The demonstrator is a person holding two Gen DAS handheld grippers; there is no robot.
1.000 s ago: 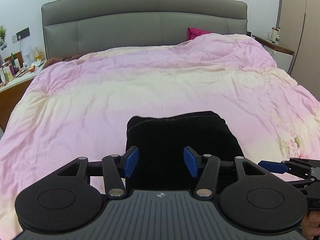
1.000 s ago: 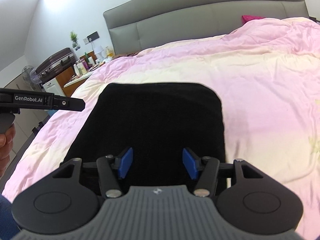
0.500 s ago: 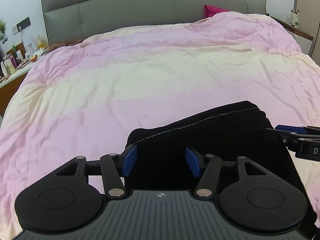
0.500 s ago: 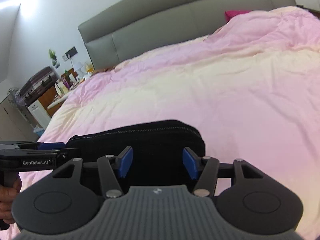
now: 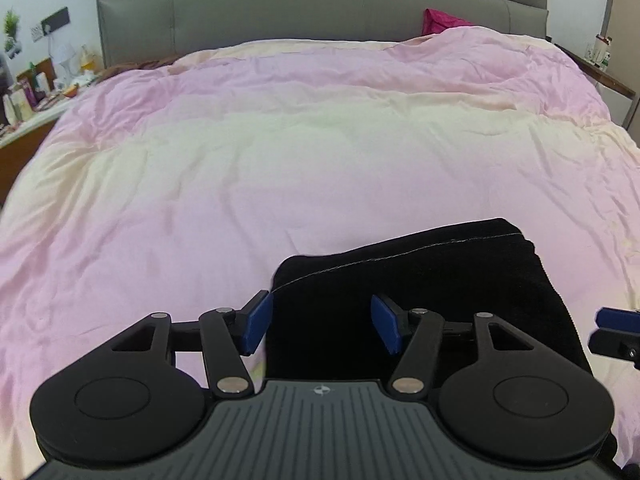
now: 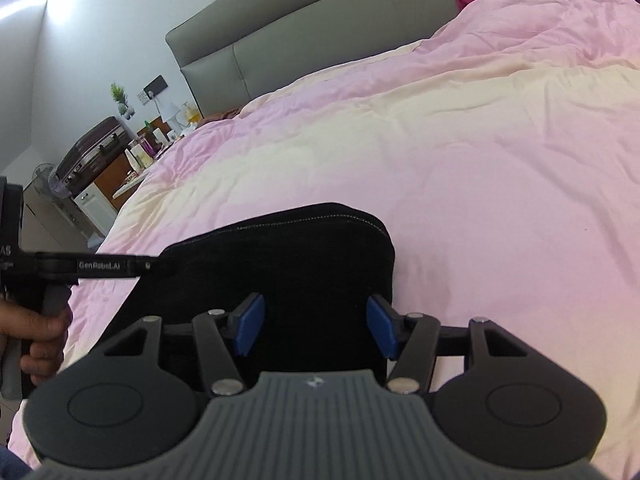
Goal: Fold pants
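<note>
The black pants (image 5: 420, 280) lie folded into a compact rectangle on the pink and cream duvet (image 5: 280, 152), near the bed's front edge. They also show in the right wrist view (image 6: 288, 264). My left gripper (image 5: 322, 322) is open, low over the fold's left near part. My right gripper (image 6: 314, 328) is open, low over the fold's right near part. The left gripper's finger (image 6: 100, 266) reaches in from the left in the right wrist view. The right gripper's blue pads (image 5: 618, 320) show at the right edge of the left wrist view.
A grey padded headboard (image 5: 320, 8) stands at the far end. A magenta pillow (image 5: 442, 20) lies by it. A cluttered bedside table (image 5: 36, 92) is at the left, a suitcase (image 6: 92, 152) beyond it. A wooden shelf (image 5: 604, 72) is at the right.
Both grippers have stayed open and shifted little over the folded pants. A second ago the pants lay as a larger flat panel; now the fold is shorter.
</note>
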